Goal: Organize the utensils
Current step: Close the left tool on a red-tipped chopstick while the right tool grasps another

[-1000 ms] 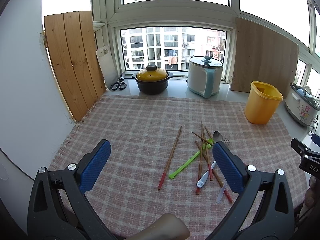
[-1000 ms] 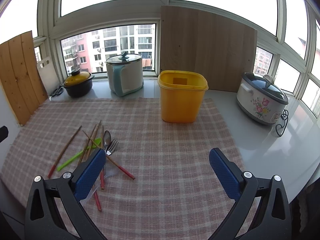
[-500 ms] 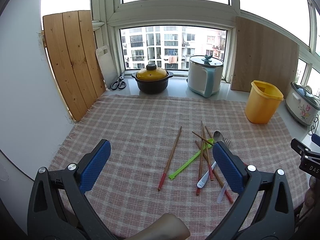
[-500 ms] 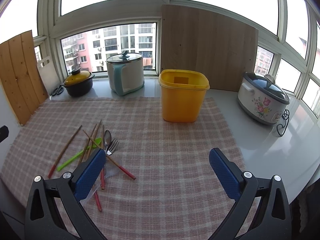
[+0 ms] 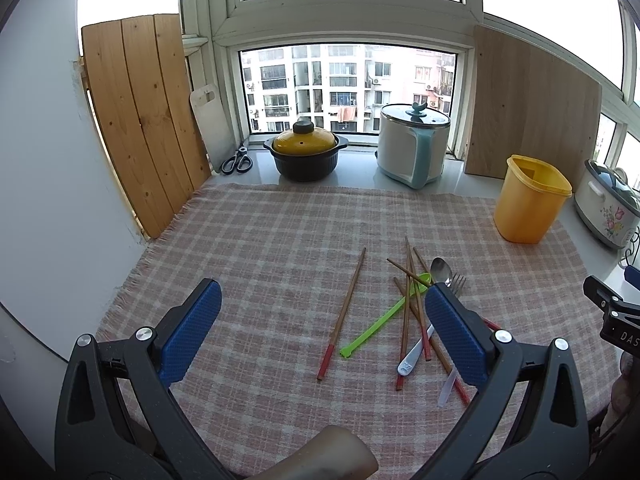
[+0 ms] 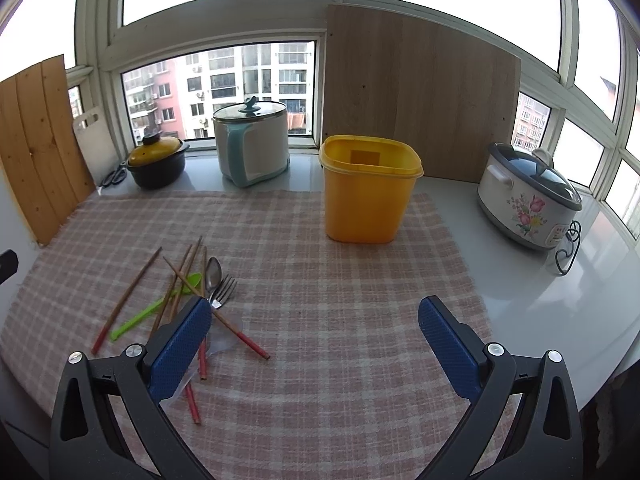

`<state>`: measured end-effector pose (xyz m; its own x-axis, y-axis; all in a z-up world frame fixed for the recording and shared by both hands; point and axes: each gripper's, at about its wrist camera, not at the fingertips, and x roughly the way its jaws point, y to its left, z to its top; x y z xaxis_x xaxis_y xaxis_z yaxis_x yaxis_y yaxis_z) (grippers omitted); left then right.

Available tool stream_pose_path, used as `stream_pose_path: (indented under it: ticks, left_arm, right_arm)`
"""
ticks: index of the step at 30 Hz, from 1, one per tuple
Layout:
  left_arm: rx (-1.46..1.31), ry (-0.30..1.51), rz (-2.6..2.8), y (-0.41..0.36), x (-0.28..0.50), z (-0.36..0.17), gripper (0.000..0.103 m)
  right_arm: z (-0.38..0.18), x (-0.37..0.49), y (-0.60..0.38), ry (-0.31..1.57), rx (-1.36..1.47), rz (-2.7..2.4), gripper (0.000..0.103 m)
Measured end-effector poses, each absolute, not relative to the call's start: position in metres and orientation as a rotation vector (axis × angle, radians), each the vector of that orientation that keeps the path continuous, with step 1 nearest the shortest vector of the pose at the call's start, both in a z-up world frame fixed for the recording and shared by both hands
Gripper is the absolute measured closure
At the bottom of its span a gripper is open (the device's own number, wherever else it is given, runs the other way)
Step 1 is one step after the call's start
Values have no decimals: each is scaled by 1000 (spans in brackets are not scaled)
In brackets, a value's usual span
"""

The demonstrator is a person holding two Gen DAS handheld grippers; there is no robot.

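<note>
Okay, I hold both grippers spread and empty; utensil pile left of yellow bin, shafts pointing away, left gripper nearer than right gripper.

- Utensil pile lies on the cloth, left of the bin.
- Pot and cooker stand behind the cloth on the bench.

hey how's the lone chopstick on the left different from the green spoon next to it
The lone chopstick is brown wood with a red end; the green spoon is bright green all over. The chopstick lies apart, touching nothing; the spoon's bowl sits under crossed chopsticks. The chopstick is a straight stick; the spoon widens into a bowl. Both lie flat on the checked cloth.
</note>
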<state>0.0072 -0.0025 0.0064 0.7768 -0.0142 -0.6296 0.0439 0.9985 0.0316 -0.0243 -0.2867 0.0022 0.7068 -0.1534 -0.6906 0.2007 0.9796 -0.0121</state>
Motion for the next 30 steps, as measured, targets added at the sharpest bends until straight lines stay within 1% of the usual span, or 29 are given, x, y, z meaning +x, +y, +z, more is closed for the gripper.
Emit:
stream_pose_path:
  ticks: [8, 14, 22, 24, 27, 29, 30]
  left_arm:
    - [44, 716, -23, 11, 25, -9, 0]
    - [57, 755, -50, 22, 40, -21, 0]
    - [47, 803, -157, 26, 61, -45, 0]
    - [47, 838, -196, 22, 71, -53, 5]
    - [41, 896, -230, 18, 87, -69, 17]
    - [27, 935, -263, 14, 98, -80, 25]
    - [16, 961, -275, 13, 104, -86, 29]
  right_arm:
    - [-5, -15, -283, 771, 9, -158, 1]
    - [-10, -5, -279, 760, 7, -20, 1]
    - [-31, 22, -268, 860, -83, 92, 1]
    - [-37, 28, -266, 889, -97, 131, 1]
    - [-45, 38, -264, 928, -108, 181, 1]
    - [-52, 46, -264, 962, -104, 219, 5]
    - [-55, 50, -265, 982, -100, 230, 9]
